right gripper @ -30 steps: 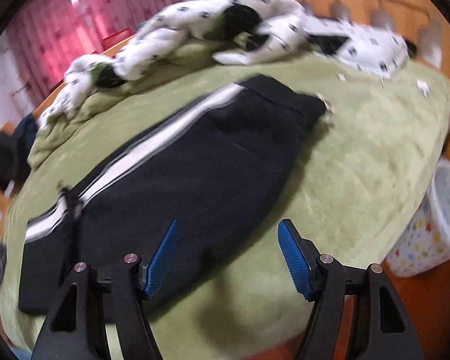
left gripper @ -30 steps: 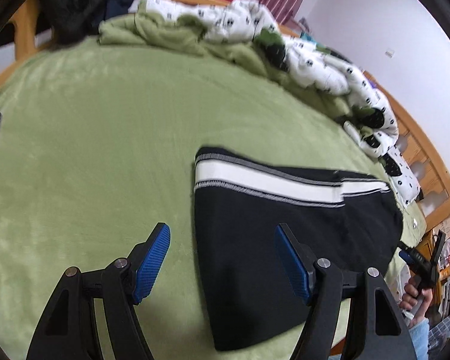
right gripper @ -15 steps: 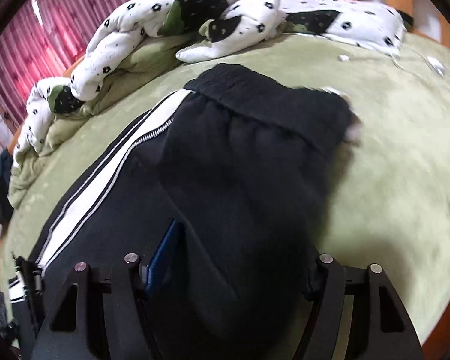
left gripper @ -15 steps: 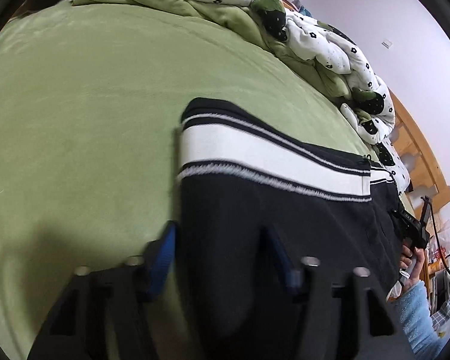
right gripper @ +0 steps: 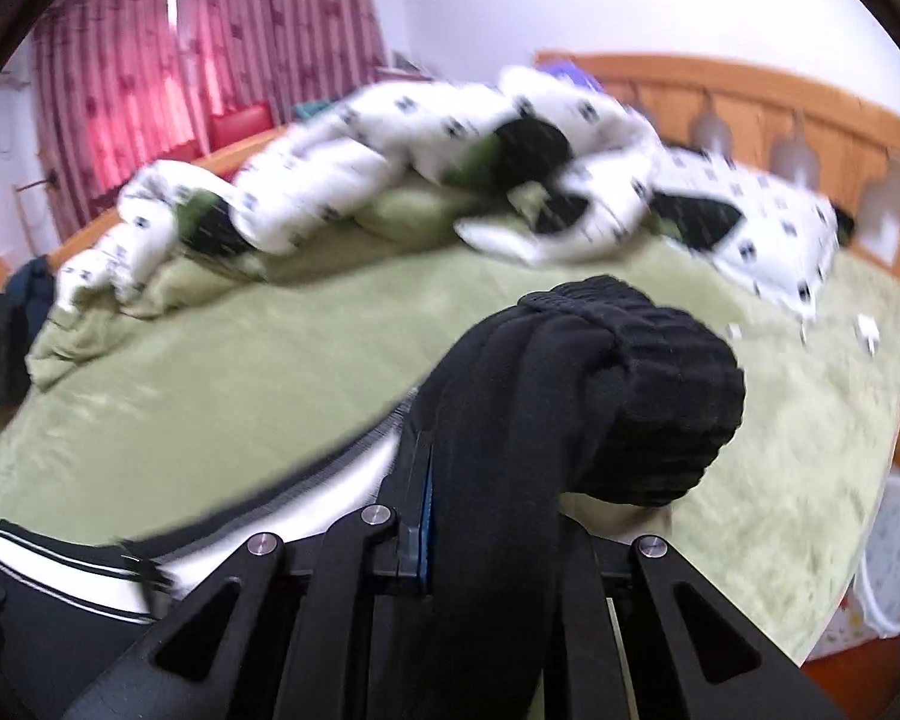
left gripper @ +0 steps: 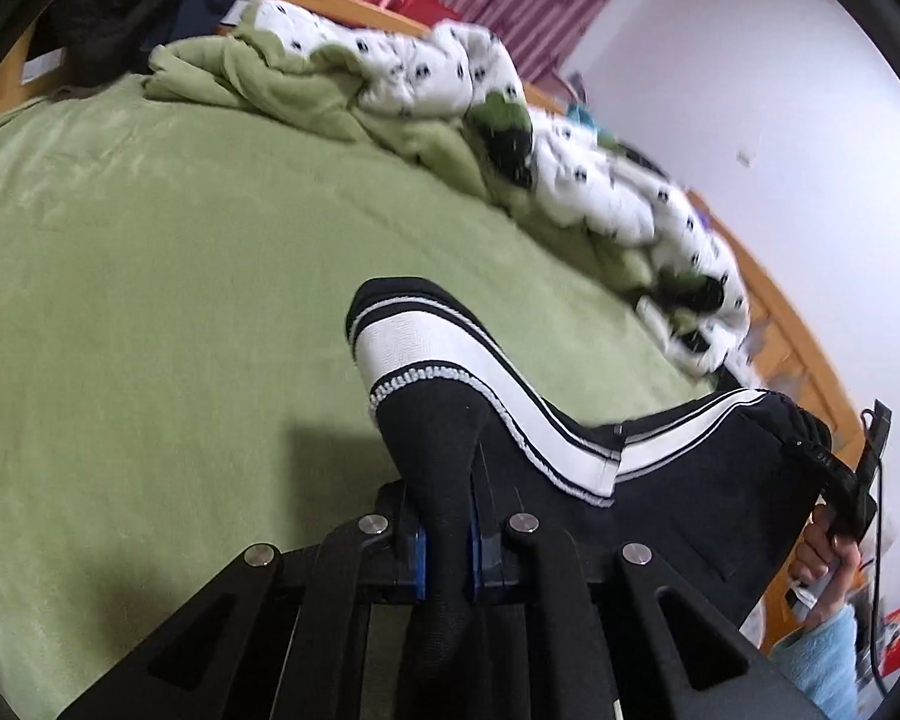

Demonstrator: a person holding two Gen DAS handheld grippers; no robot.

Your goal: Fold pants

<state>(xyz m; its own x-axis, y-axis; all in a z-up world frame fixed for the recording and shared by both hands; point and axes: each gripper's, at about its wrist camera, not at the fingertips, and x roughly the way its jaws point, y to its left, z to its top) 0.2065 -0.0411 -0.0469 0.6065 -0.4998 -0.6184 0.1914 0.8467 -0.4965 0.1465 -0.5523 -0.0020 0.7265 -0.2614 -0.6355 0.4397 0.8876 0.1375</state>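
The black pants point(left gripper: 678, 480) with a white side stripe are lifted off the green bed point(left gripper: 150, 300). My left gripper point(left gripper: 448, 546) is shut on the leg-end edge of the pants, which rises in a fold above the blue pads. My right gripper point(right gripper: 486, 540) is shut on the waistband end point(right gripper: 630, 396), whose ribbed black band bunches over the fingers. The right gripper also shows in the left wrist view point(left gripper: 840, 480) at the far right, held by a hand. The striped leg end shows in the right wrist view point(right gripper: 60, 576) at lower left.
A white, black and green patterned quilt point(left gripper: 450, 96) is heaped along the far side of the bed. A wooden headboard point(right gripper: 780, 108) stands behind it. Dark clothes point(left gripper: 108, 6) hang at the far left corner. A white patterned bin point(right gripper: 894, 564) stands beside the bed at right.
Both grippers came down onto the pants, shut on the two ends, and have lifted them up off the bed.
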